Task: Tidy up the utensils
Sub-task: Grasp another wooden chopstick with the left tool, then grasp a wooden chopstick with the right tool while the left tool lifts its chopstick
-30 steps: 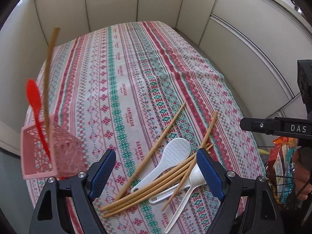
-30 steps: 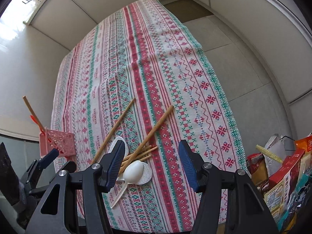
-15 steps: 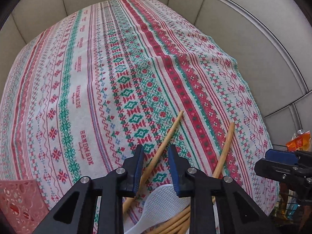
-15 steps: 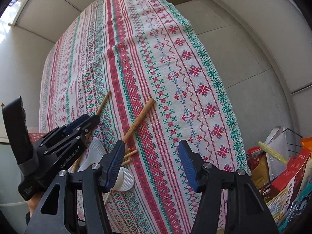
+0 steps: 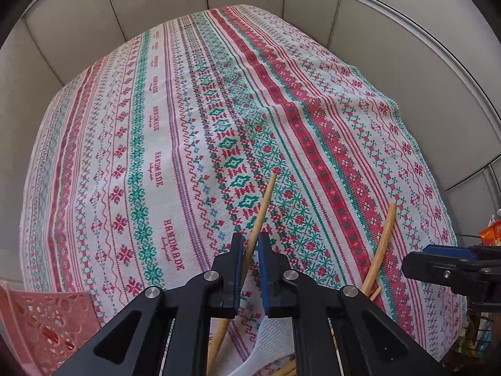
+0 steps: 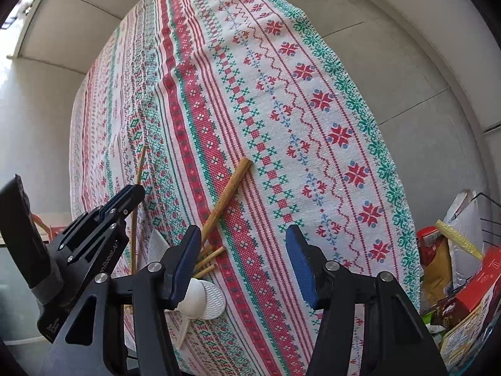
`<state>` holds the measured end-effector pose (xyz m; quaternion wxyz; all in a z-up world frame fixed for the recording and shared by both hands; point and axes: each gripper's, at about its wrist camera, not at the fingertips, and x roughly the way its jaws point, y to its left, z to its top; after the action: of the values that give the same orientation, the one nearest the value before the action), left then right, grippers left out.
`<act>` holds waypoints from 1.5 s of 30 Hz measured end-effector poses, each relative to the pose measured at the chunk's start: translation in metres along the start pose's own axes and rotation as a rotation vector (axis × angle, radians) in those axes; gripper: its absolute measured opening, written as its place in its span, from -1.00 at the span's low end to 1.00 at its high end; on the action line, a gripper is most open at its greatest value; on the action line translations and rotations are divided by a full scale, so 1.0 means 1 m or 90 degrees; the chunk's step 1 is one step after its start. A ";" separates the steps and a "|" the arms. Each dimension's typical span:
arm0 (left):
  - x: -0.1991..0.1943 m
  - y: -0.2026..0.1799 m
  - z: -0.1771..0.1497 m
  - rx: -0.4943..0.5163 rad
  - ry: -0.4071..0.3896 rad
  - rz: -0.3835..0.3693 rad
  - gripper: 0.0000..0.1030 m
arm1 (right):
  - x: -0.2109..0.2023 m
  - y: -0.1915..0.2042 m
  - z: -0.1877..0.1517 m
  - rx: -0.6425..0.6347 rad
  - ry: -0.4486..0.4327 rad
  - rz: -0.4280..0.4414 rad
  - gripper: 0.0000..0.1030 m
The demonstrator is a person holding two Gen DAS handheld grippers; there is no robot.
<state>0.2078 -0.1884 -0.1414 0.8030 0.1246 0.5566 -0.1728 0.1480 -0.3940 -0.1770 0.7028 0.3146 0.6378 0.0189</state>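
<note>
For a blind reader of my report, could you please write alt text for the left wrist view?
The left claw is shut on a thin wooden chopstick over a red, green and white patterned tablecloth. A thicker chopstick lies at right, a pink basket at lower left.

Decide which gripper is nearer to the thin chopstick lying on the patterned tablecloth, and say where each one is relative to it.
Left. The left gripper has its fingers closed around the thin chopstick. The right gripper is open, off to the chopstick's right, not touching it.
</note>
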 end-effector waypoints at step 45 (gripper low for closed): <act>-0.207 0.076 -0.051 -0.096 -0.295 -0.008 -0.89 | -0.097 0.078 -0.043 -0.093 -0.212 0.137 -0.86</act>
<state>0.1297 -0.0705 0.0350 0.9151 0.0176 0.3698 -0.1598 0.1197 -0.3549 -0.0545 0.8131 0.3279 0.4729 0.0876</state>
